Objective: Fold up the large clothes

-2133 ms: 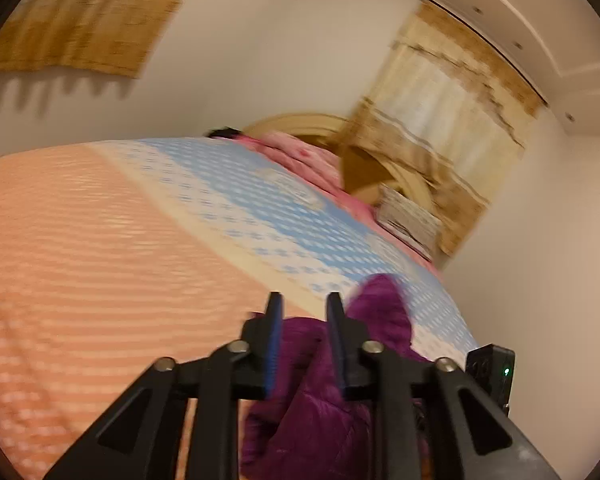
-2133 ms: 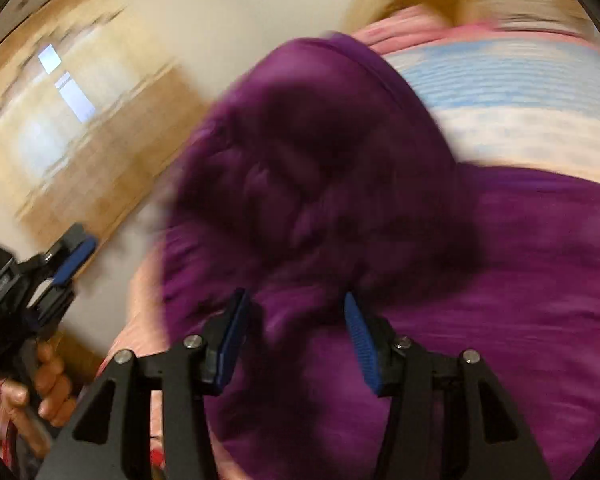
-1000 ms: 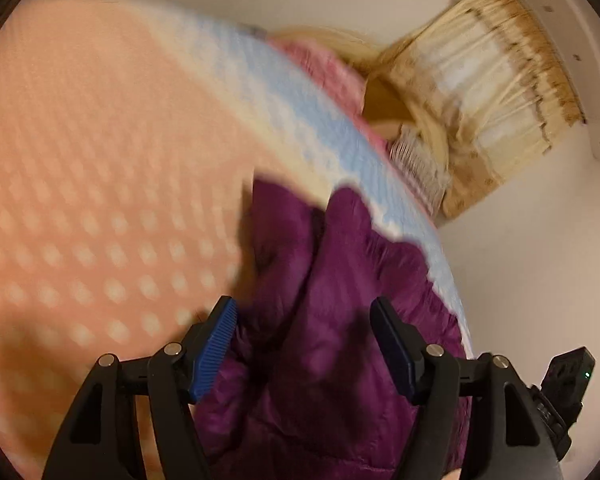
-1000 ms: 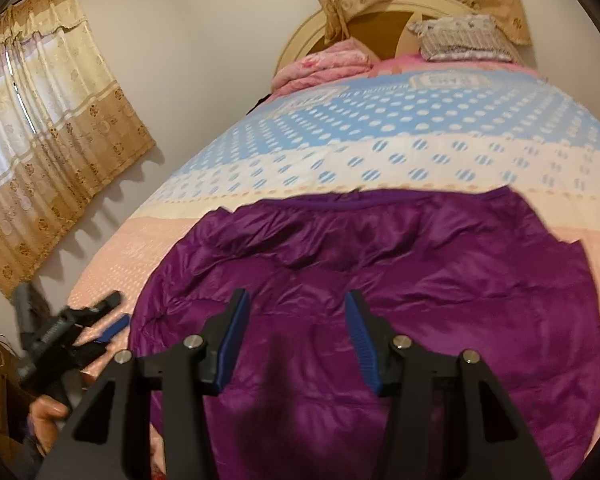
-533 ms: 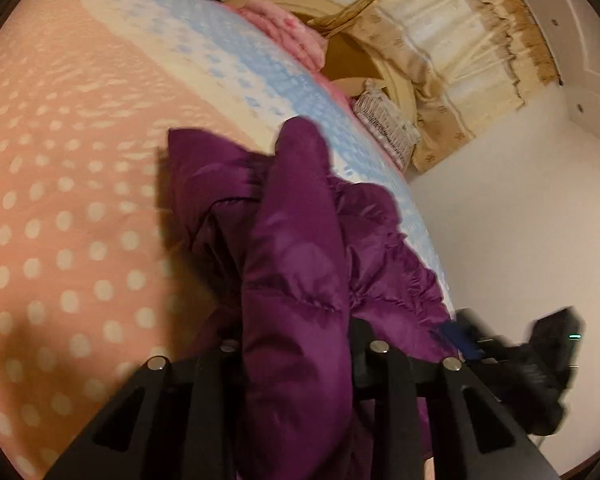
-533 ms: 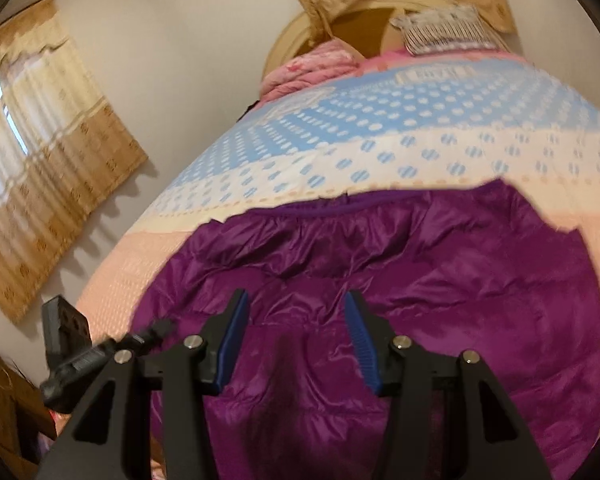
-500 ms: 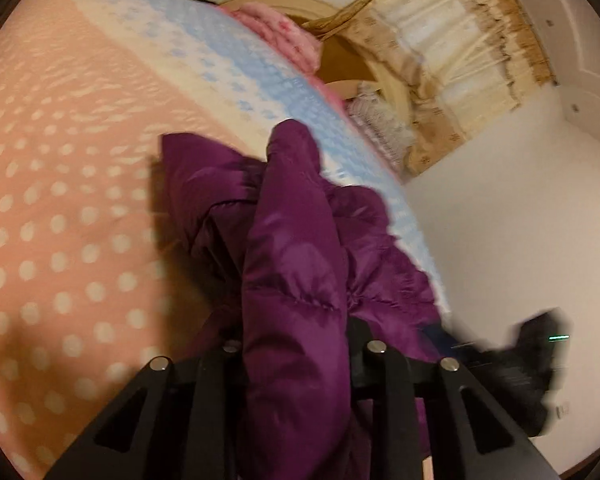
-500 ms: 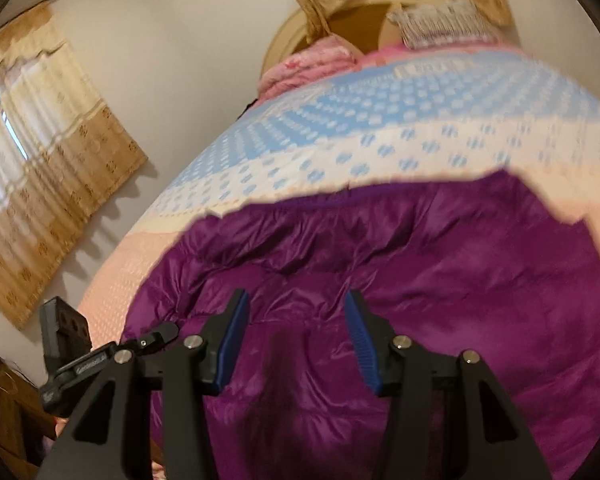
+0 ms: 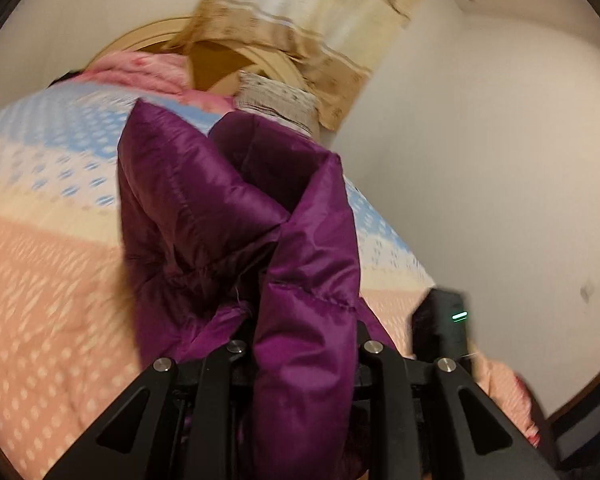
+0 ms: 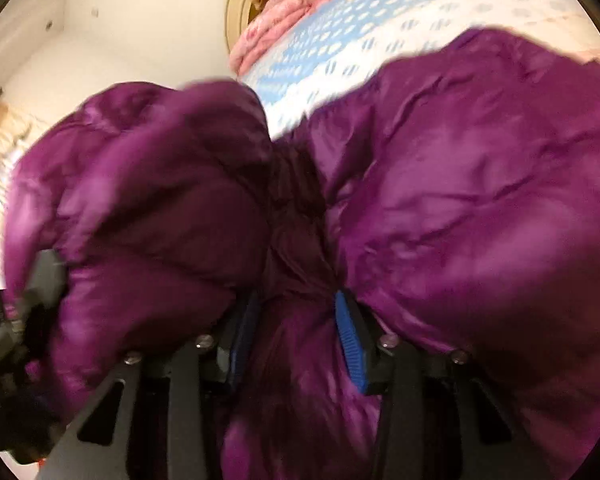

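A puffy purple jacket hangs in a bunched fold from my left gripper, which is shut on it above the bed; the fabric hides the fingertips. In the right wrist view the jacket fills most of the picture. The jaws of my right gripper are closing, and a gathered wad of the jacket fills the gap and touches both blue pads. The left gripper's dark body shows at the left edge under a raised flap. The right gripper's body shows low right in the left wrist view.
The bed has a peach, cream and blue dotted cover. A pink quilt and a patterned pillow lie by the rounded headboard. A beige curtain hangs behind, and a plain wall runs along the bed's right side.
My left gripper shut on a jacket fold and lifted it off the bed toward the right. My right gripper dropped into the jacket, rolled, and its jaws narrowed on the fabric.
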### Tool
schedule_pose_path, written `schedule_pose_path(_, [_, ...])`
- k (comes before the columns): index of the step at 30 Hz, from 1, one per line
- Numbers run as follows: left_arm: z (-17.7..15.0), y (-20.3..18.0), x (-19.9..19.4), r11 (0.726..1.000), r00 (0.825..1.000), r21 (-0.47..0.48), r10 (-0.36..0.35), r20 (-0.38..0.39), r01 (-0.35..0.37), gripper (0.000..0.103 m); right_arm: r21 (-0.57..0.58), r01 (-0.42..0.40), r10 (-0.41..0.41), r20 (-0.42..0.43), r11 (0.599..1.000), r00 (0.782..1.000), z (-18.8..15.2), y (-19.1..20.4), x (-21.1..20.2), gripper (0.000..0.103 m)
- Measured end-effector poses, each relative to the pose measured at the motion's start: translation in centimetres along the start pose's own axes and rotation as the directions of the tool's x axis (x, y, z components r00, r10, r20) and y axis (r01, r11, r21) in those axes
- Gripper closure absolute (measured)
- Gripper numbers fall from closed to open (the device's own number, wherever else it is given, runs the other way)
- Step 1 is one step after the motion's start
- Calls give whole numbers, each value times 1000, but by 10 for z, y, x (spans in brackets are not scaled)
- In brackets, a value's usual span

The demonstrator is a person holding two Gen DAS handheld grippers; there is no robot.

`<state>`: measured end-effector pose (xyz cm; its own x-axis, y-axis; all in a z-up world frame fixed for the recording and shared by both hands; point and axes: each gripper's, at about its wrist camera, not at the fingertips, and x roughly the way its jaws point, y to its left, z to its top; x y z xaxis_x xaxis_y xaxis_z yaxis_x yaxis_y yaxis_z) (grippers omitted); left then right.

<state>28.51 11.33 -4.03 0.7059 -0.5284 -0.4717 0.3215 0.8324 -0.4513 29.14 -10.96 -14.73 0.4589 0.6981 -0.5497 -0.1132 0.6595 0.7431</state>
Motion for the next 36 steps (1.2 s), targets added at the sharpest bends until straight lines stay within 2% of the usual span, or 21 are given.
schedule_pose_path(3, [-6, -28, 24, 997, 999, 76, -3, -48, 7, 81, -8, -6, 6, 64, 1000, 998, 8, -16, -58, 56])
schedule_pose_path(6, [-21, -51, 51, 989, 995, 145, -4, -104, 19, 81, -15, 56, -53, 133, 998, 990, 16, -41, -112, 56])
schedule_pose_path(8, [-38, -73, 76, 979, 986, 198, -16, -164, 49, 81, -10, 82, -79, 173, 997, 982, 21, -56, -140, 50])
schedule_pose_path(10, [-53, -88, 92, 967, 980, 250, -5, -200, 56, 81, 14, 78, -79, 222, 997, 972, 25, -71, -166, 26])
schedule_pose_path(12, [-69, -104, 111, 947, 973, 315, 19, -232, 57, 81, 47, 27, -38, 243, 999, 969, 30, -80, -176, 17])
schedule_pose_path(13, [-75, -108, 119, 940, 969, 335, 21, -245, 64, 81, 67, -18, 1, 248, 998, 969, 33, -87, -181, 15])
schedule_pose_path(16, [-91, -116, 128, 920, 965, 381, 12, -263, 92, 81, 71, -39, 23, 209, 997, 978, 47, -94, -176, 8])
schedule_pose_path(18, [-96, -119, 127, 905, 966, 417, 25, -256, 87, 81, 54, -24, 14, 164, 998, 986, 54, -97, -165, 8])
schedule_pose_path(22, [-103, -115, 120, 909, 965, 397, -17, -261, 123, 81, -1, -24, 24, 44, 1000, 999, 70, -90, -128, 8])
schedule_pose_path(23, [-102, -115, 118, 909, 965, 396, -24, -261, 129, 81, -35, -35, 35, 6, 999, 999, 75, -86, -117, 9])
schedule_pose_path(24, [-94, -116, 123, 908, 966, 400, -24, -257, 129, 81, -75, -25, 23, -26, 997, 999, 75, -84, -108, 20])
schedule_pose_path(25, [-94, -116, 118, 905, 967, 410, -11, -255, 119, 80, -117, 7, -12, -44, 993, 999, 74, -81, -103, 43])
schedule_pose_path(26, [-94, -116, 113, 902, 966, 417, 3, -259, 109, 80, -159, 48, -59, -63, 986, 996, 77, -77, -94, 53])
schedule_pose_path(27, [-94, -119, 110, 900, 965, 423, 11, -264, 105, 80, -177, 64, -81, -87, 982, 993, 78, -76, -88, 68])
schedule_pose_path(28, [-96, -120, 100, 893, 963, 438, 24, -269, 100, 80, -166, 53, -71, -105, 985, 992, 79, -78, -85, 76])
schedule_pose_path(30, [-103, -125, 77, 884, 961, 456, 25, -275, 107, 80, -164, 67, -83, -93, 984, 992, 79, -81, -91, 83])
schedule_pose_path(33, [-108, -132, 40, 865, 962, 479, -15, -272, 149, 80, -171, 126, -138, -57, 977, 989, 76, -83, -99, 86])
schedule_pose_path(34, [-107, -130, 24, 865, 961, 472, -41, -273, 171, 80, -173, 139, -149, -50, 975, 988, 74, -84, -102, 86])
schedule_pose_path(36, [-96, -124, 1, 884, 961, 422, -91, -262, 199, 80, -198, 158, -169, -36, 967, 985, 75, -83, -106, 86])
